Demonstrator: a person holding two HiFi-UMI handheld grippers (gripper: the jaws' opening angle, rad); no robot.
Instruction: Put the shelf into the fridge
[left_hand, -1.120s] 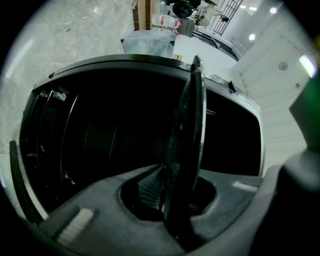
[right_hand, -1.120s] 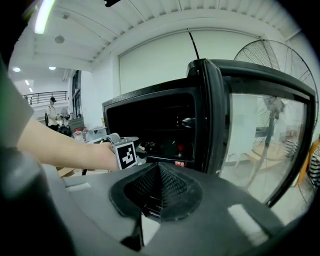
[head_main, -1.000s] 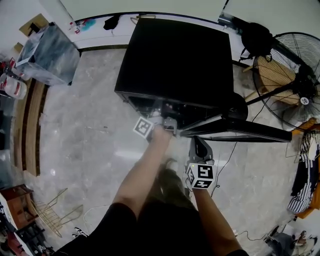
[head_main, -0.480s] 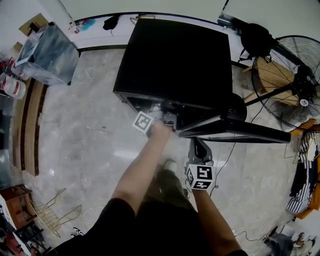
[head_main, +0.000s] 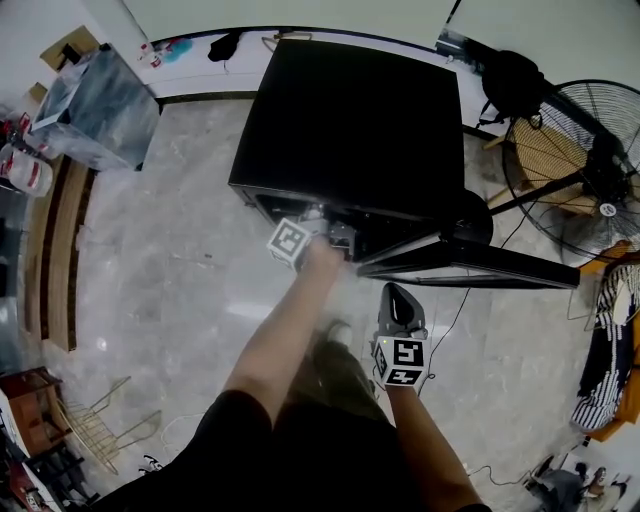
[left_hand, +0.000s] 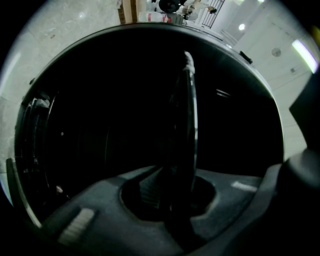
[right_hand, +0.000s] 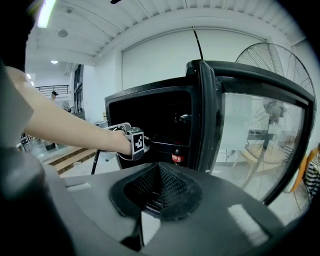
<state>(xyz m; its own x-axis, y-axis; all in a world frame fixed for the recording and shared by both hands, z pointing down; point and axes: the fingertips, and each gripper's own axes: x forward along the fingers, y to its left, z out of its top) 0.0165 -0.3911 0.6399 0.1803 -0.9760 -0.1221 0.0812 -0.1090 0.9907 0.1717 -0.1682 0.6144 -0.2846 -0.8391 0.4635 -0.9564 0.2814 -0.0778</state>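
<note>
Shelf (left_hand: 187, 117), thin dark edge-on pane, clamped in left tongs (left_hand: 173, 196).

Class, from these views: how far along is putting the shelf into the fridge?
Done: the door stands open. In hand: the left gripper is shut on the shelf, reaching into the fridge; the right gripper waits outside, shut and empty. Left: likely seating the shelf, then release.

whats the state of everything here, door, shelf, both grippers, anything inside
fridge door: open
shelf: gripped edge-on, reaching into the fridge
left gripper: shut on shelf
right gripper: shut, empty, held back from the fridge
bottle: upright inside the fridge
</note>
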